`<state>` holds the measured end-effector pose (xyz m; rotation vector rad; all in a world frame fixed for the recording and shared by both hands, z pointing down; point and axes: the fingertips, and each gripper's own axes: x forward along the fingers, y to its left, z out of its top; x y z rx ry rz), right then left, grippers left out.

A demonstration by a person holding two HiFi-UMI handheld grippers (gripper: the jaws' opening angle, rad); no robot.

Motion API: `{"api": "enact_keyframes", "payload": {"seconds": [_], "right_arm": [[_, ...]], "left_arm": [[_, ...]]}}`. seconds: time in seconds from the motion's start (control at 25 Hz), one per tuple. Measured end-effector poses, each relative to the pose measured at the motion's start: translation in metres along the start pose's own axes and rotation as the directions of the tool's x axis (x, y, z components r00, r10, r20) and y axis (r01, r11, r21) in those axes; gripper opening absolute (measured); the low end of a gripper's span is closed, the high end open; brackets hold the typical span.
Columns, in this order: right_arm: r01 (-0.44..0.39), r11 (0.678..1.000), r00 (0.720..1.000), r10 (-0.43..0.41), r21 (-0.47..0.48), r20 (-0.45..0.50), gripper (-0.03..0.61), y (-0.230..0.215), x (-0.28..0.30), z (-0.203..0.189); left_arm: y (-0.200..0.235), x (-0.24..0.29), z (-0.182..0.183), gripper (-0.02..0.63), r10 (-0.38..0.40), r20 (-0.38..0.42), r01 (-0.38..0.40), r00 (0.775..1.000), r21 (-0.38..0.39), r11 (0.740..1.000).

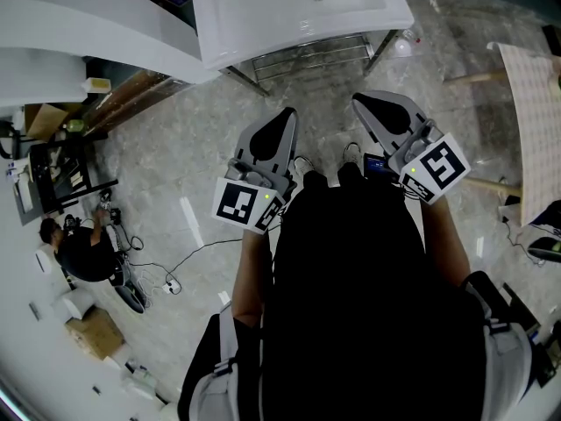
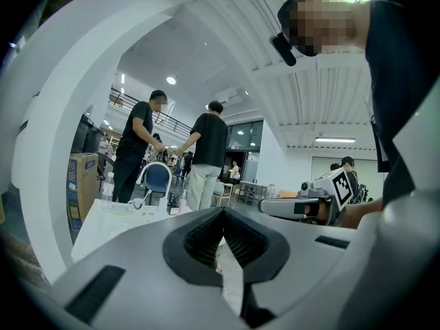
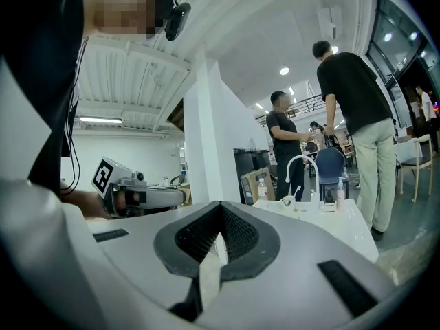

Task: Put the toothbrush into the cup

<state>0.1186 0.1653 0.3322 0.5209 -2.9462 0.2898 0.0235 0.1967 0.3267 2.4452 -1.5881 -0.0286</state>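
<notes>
In the right gripper view, a small white cup stands on the white sink counter beside the curved tap. A thin toothbrush seems to lean at the cup, too small to tell how. My right gripper is shut and empty, well short of the counter. My left gripper also has its jaws together with nothing in them. In the head view both grippers, left and right, are held close to my body, below the basin.
Two people stand beyond the counter by a blue chair. A pump bottle and a water bottle stand near the tap. A white pillar rises on the left. Another person crouches on the marble floor among cables.
</notes>
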Motion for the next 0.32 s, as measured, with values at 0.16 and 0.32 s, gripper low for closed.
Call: {"api": "enact_keyframes", "payload": {"seconds": [0.16,0.32], "right_arm": [[-0.003,1.0,1.0,0.003,0.003,-0.005,0.014,0.0019,0.0028,-0.0009],[-0.002,1.0,1.0,0.002,0.001,-0.008,0.014,0.0028,0.0032,-0.0017]], "left_arm": [[0.0021,0.0,0.0002,0.009,-0.006,0.0,0.006,1.0,0.001,1.0],[0.0021,0.0004,0.0001,0.009,-0.01,0.0,0.01,1.0,0.002,1.0]]}}
